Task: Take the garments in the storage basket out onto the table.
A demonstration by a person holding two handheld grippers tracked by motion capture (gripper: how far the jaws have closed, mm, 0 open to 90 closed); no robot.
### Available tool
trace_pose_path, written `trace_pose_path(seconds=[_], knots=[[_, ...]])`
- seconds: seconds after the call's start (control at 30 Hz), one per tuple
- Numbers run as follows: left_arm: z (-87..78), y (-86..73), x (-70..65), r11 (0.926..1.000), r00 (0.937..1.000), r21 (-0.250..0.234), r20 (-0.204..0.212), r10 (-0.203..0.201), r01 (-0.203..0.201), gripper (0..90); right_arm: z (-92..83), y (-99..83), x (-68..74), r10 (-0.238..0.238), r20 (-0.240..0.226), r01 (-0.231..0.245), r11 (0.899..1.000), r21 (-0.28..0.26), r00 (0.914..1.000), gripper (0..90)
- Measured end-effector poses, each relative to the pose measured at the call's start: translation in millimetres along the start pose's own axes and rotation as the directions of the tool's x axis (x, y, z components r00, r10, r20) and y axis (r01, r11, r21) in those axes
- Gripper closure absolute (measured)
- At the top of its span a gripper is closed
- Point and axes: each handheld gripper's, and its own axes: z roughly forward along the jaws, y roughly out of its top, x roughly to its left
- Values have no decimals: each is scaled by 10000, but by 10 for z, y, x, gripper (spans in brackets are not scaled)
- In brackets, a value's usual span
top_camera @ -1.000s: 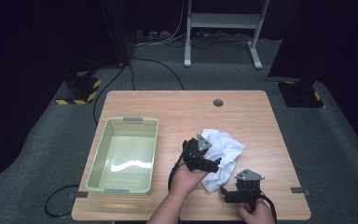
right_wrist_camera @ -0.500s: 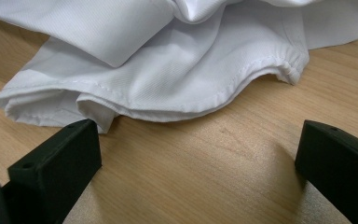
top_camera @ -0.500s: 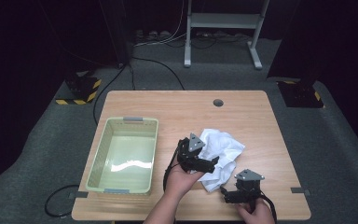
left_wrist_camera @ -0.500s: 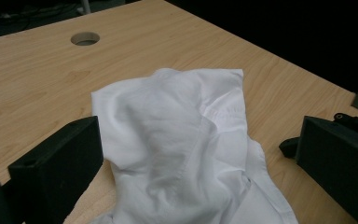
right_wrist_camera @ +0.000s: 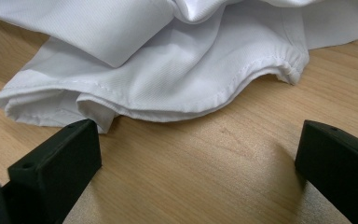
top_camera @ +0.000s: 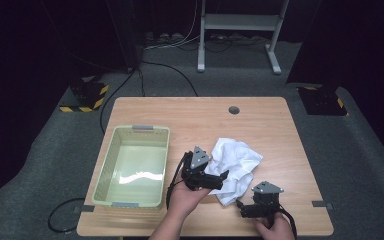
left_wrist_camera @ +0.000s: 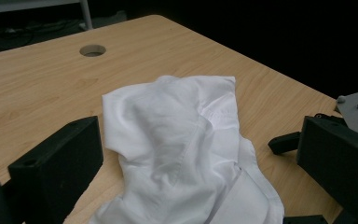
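Wooden table (top_camera: 190,117) is carrying a green bin (top_camera: 111,170) at left and a crumpled white cloth (top_camera: 235,167) right of centre. Left gripper (top_camera: 219,176), jaws spread, is straddling the cloth's left edge; right gripper (top_camera: 240,209), also spread, is facing its near hem.

The left gripper (top_camera: 219,176) has slid leftward and toward the person along the near-left edge of the white cloth (top_camera: 235,162); that edge has bunched up a little beside it; its jaws now stand wide apart.
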Motion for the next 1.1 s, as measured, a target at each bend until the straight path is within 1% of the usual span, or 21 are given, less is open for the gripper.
trace_pose_path(seconds=[0.07, 0.13, 0.43, 0.6, 0.7, 0.83, 0.93, 1.0, 1.1], knots=[[-45, -12, 1, 9999, 10000, -124, 50, 41, -40, 5, 0, 0, 0, -1, 1, 1, 10000, -1, 10000, 1], [-82, -24, 3, 9998, 9999, -155, 6, 109, -109, 5, 0, 0, 0, -1, 0, 1, 10000, -1, 10000, 1], [-276, -128, -3, 9995, 10000, -302, -45, -58, 57, 5, 0, 0, 0, -2, 0, 2, 10000, 0, 10000, 1], [-415, -213, -5, 9991, 9997, -405, -229, -108, 99, 5, 0, 0, 0, -3, -1, 3, 10000, 1, 10000, 1], [-478, -247, -14, 9989, 9996, -455, -273, -97, 85, 5, 0, 0, 0, -3, -1, 3, 10000, 1, 10000, 1], [-555, -305, -13, 9990, 9994, -434, -330, -143, 129, 5, 0, 0, 0, -6, -1, 6, 10000, 1, 10000, 1], [-601, -362, -19, 9994, 9992, -338, -400, -67, 54, 5, -3, -2, 7, -87, -86, 87, 10000, 3, 9999, 1], [-611, -404, -33, 9996, 9990, -279, -433, -61, 49, 4, -3, -2, 7, -86, -89, 86, 10000, 4, 9999, 1], [-606, -467, -65, 9999, 9990, -130, -448, 90, -96, 5, -3, -2, 7, -87, -88, 87, 10000, 4, 9999, 1]])
